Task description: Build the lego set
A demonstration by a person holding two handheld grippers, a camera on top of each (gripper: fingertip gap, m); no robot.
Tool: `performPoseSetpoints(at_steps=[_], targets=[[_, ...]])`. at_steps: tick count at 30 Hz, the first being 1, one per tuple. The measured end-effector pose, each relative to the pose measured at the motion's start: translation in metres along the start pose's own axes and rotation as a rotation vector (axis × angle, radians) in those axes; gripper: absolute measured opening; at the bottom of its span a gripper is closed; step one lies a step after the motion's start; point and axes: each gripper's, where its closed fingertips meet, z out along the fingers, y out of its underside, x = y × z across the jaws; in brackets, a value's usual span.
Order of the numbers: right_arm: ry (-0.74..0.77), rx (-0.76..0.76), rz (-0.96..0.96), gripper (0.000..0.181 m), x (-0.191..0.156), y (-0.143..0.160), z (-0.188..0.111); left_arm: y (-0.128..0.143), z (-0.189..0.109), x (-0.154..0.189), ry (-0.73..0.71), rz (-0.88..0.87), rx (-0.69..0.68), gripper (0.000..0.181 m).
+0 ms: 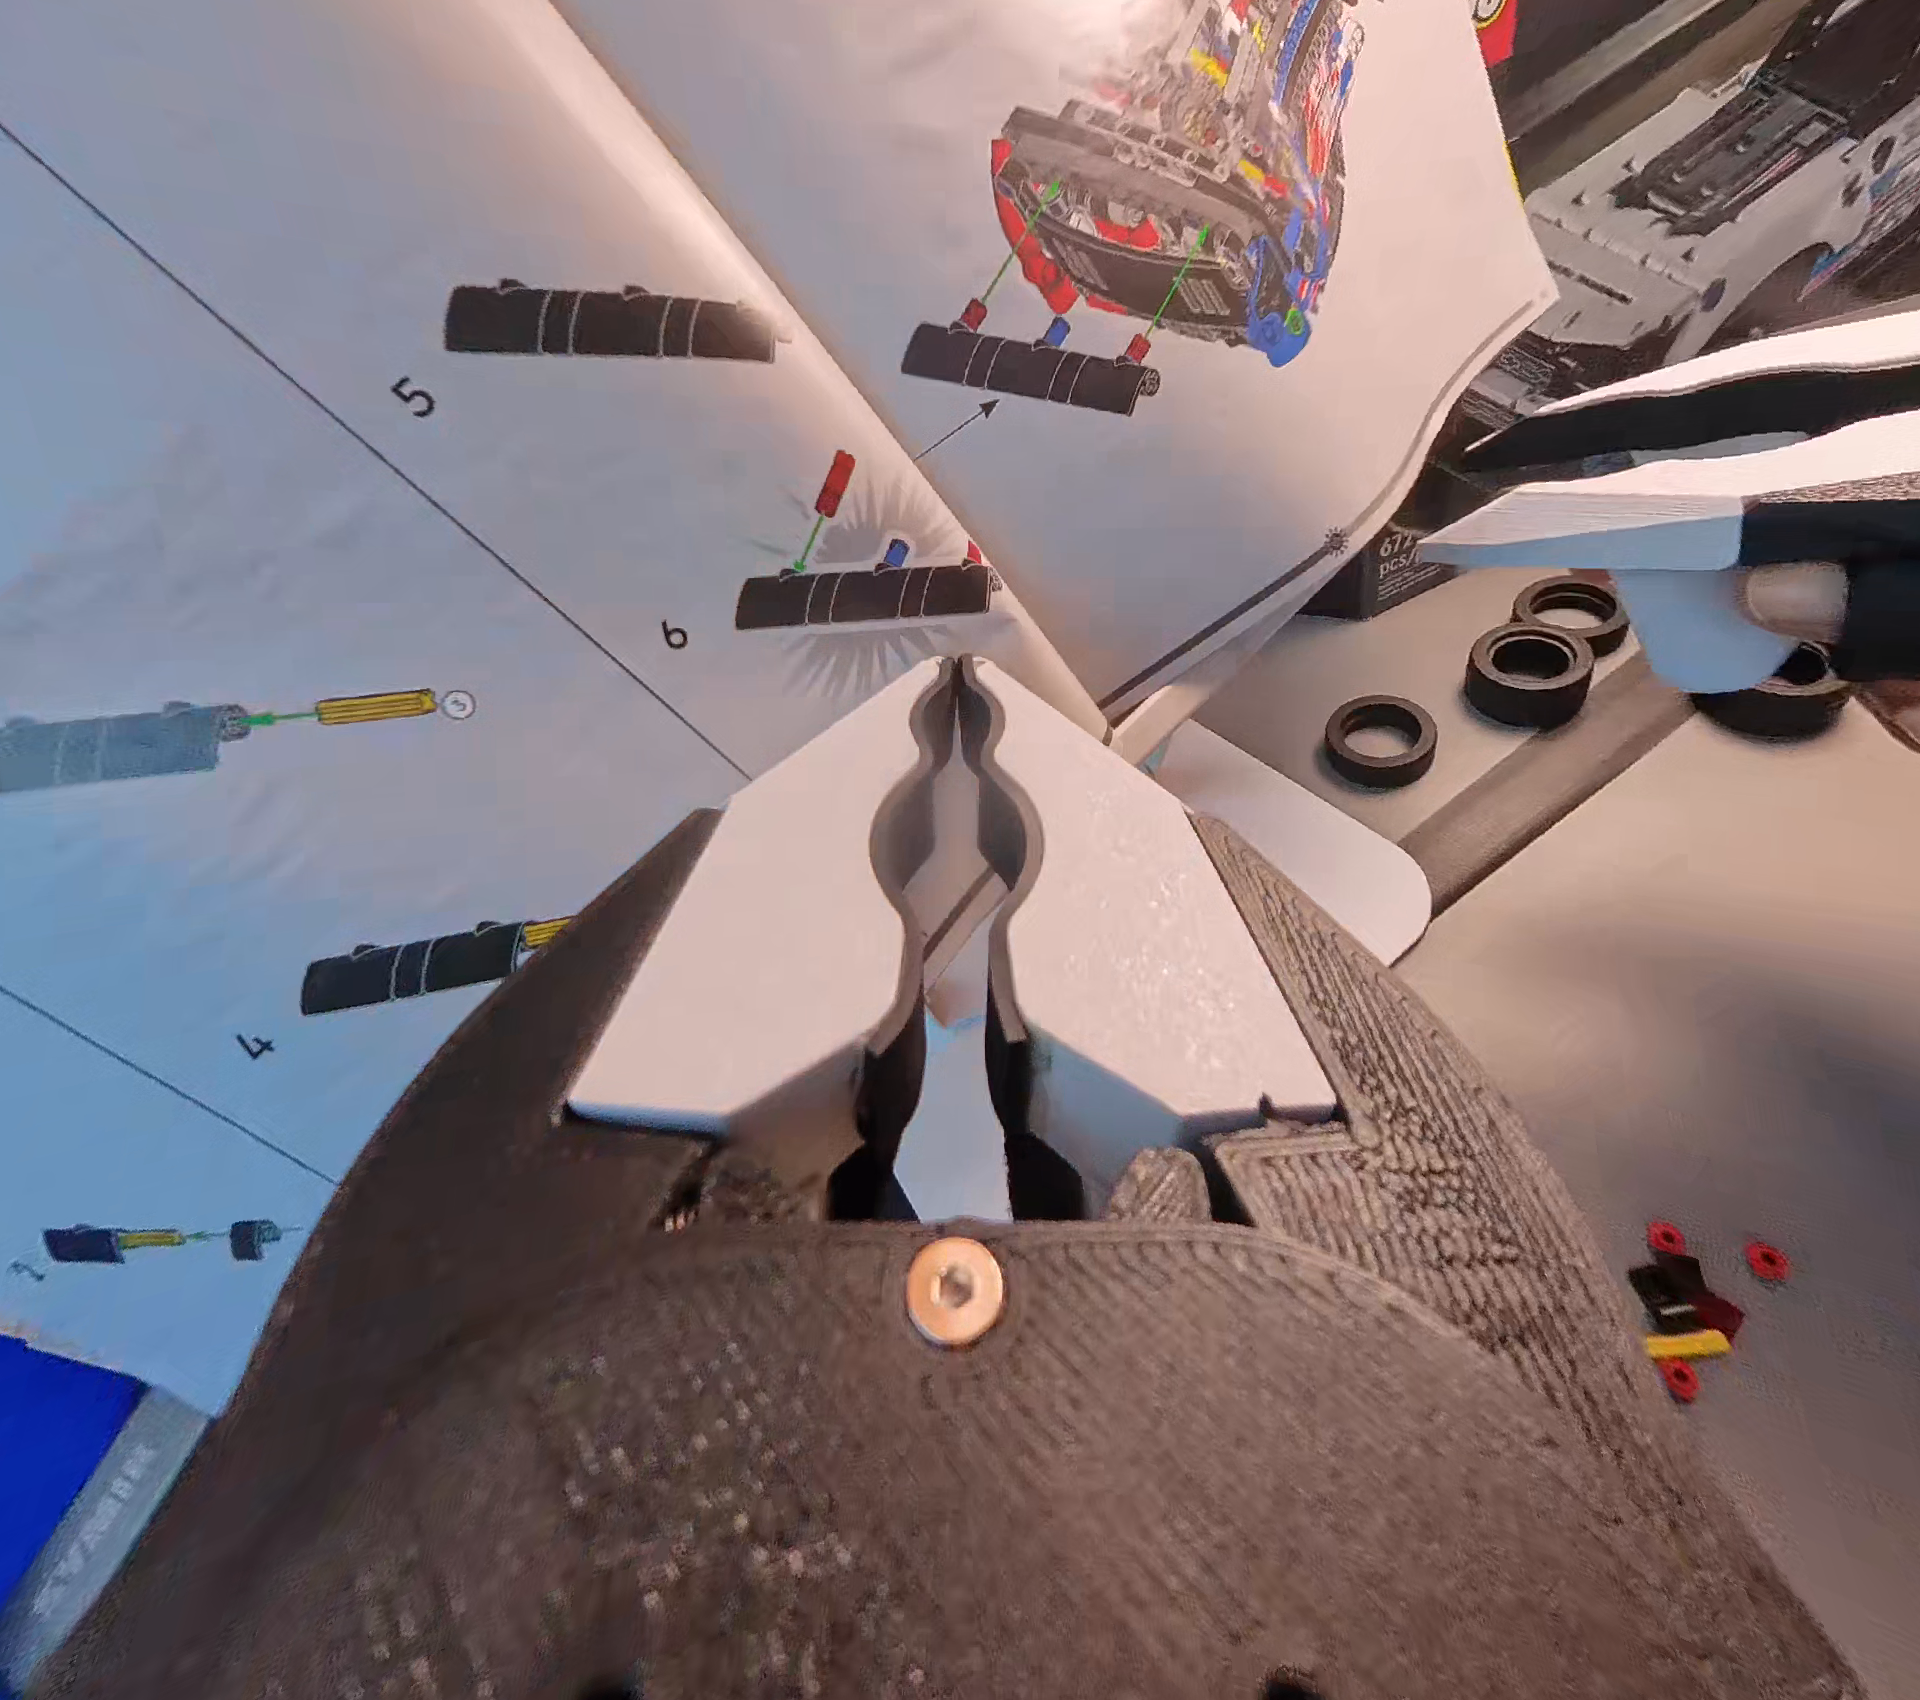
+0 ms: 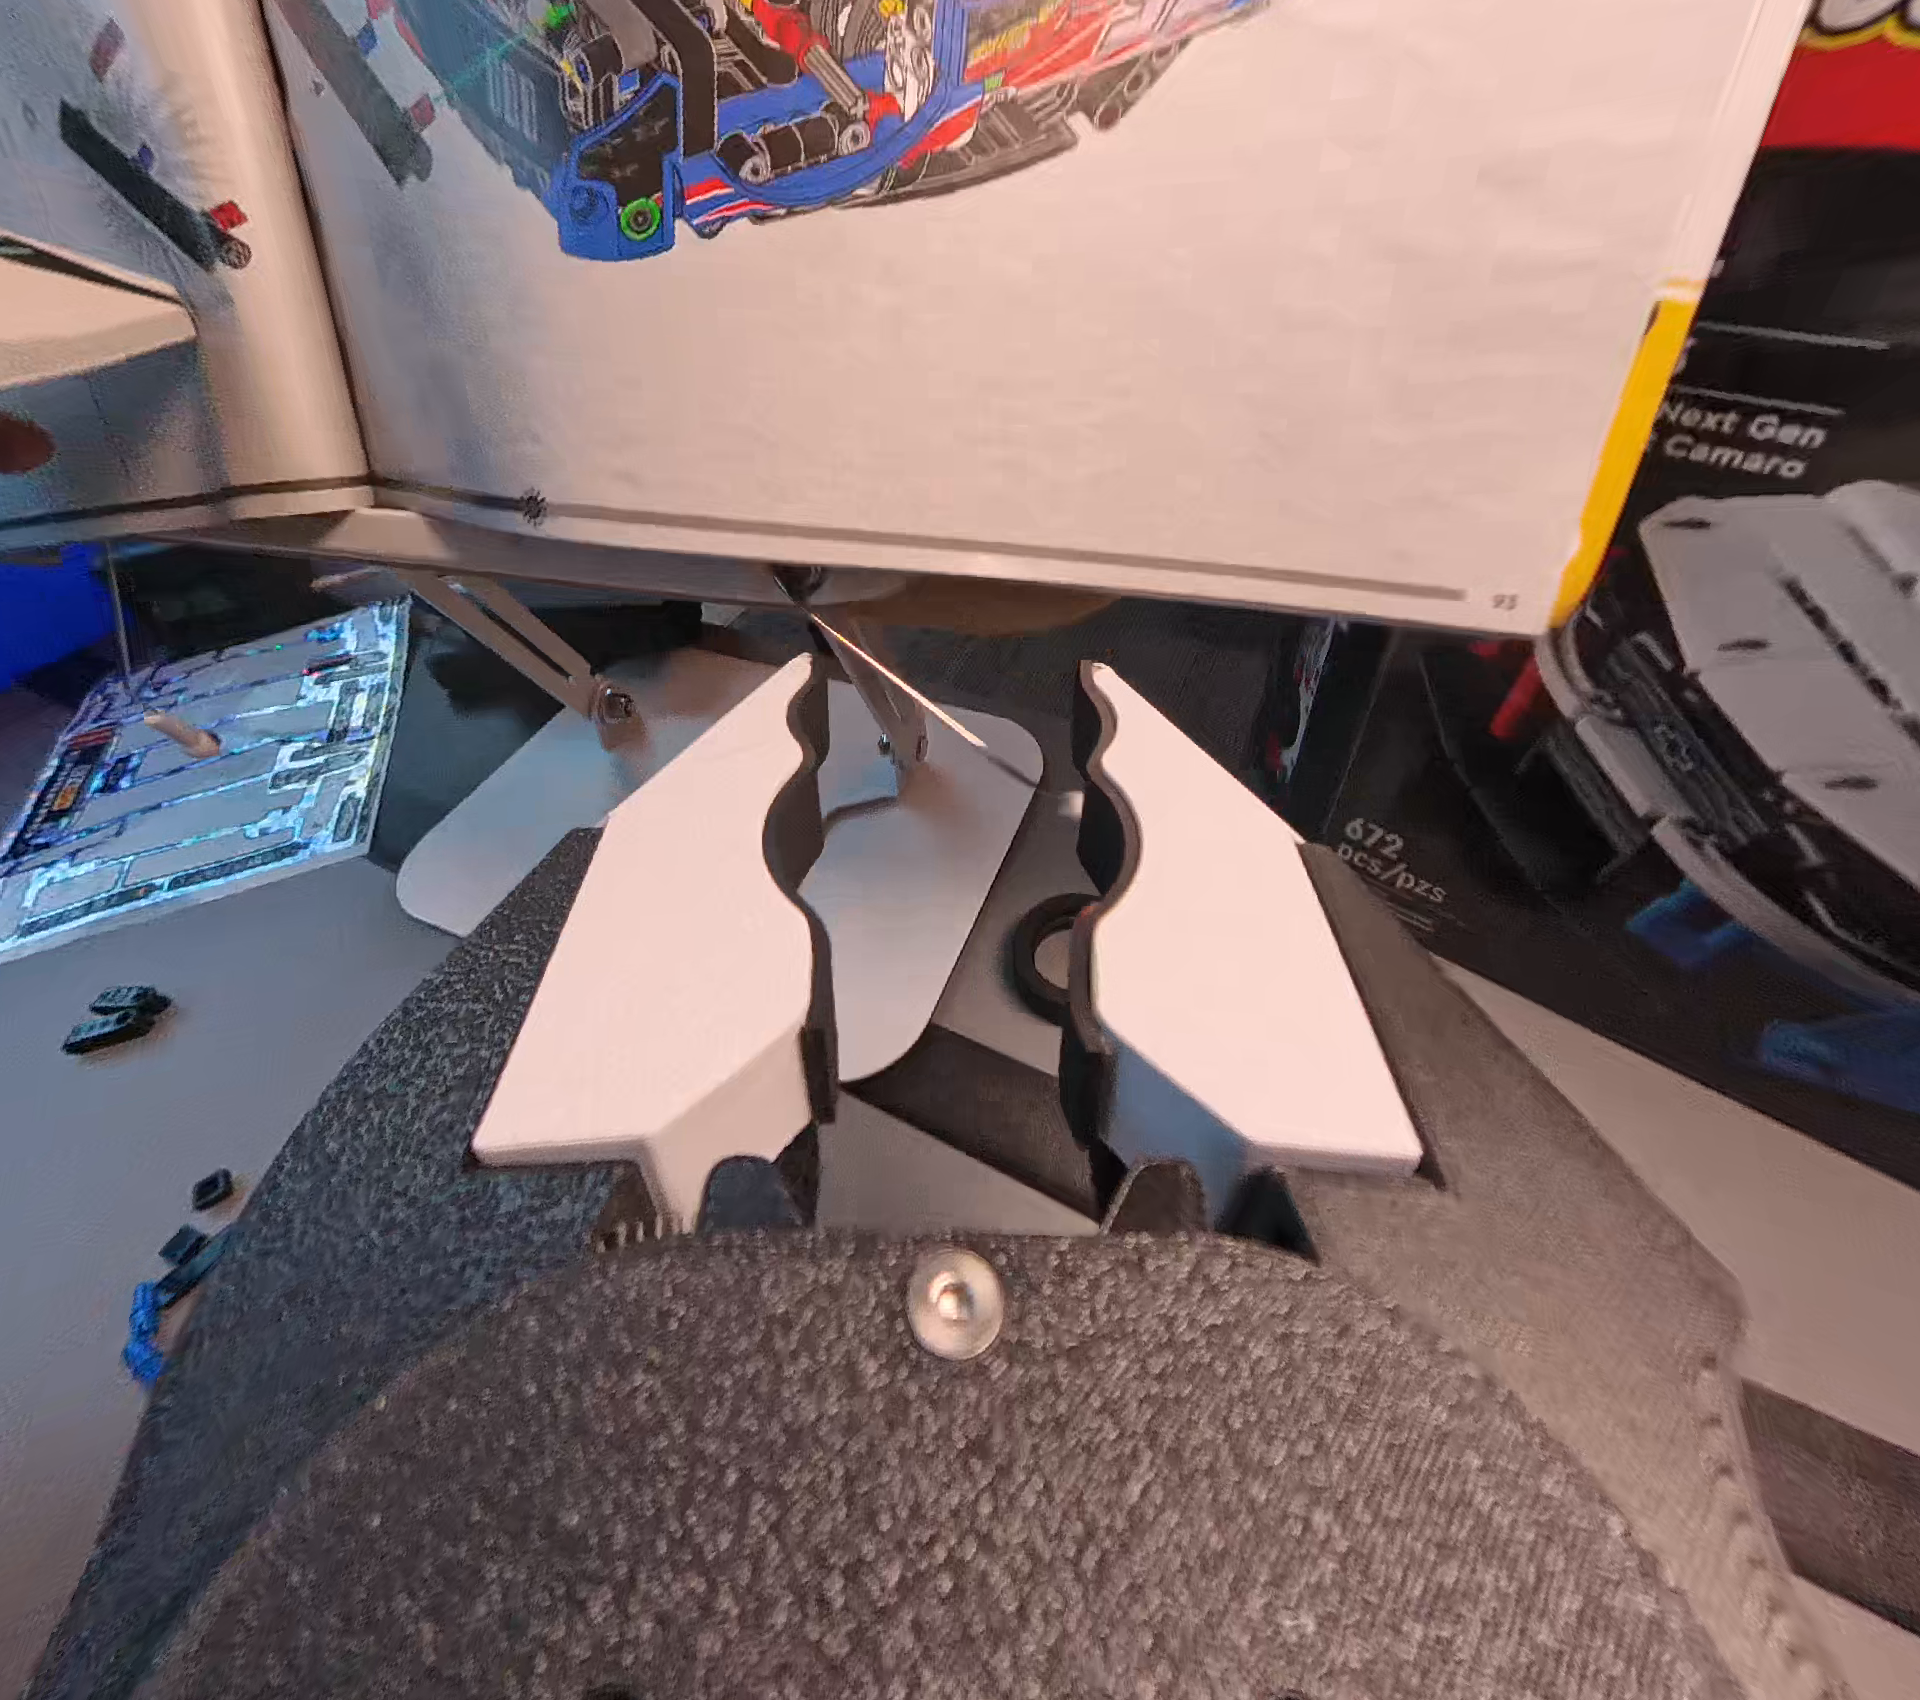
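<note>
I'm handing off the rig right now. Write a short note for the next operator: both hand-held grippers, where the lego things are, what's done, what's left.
Left hand-held gripper: shut, tips at the bottom edge of the open instruction booklet; whether it pinches the page is unclear.
Right hand-held gripper: open, empty, just below the booklet's right-hand page, near the stand.
Things: three black tyres on the table right of the booklet; small red, black and yellow parts near the left gripper; sticker sheet to the left; set box behind.
Done: no assembled model in view.
Left: pick parts and build as the open page shows.
</note>
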Motion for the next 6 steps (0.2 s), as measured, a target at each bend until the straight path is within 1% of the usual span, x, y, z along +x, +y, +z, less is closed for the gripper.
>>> performPoseSetpoints(at_steps=[2,4,6], targets=[[0.002,0.038,0.015,0.046,0.008,-0.005,-0.008,-0.003,0.003,0.001,-0.002,0.072,0.003,0.000],[0.024,0.112,0.008,0.043,0.015,-0.023,-0.019,-0.003,0.005,0.002,-0.004,0.184,0.018,0.000],[0.037,0.160,-0.024,0.043,0.014,-0.043,-0.026,-0.003,0.005,0.002,0.007,0.301,0.045,0.000]])
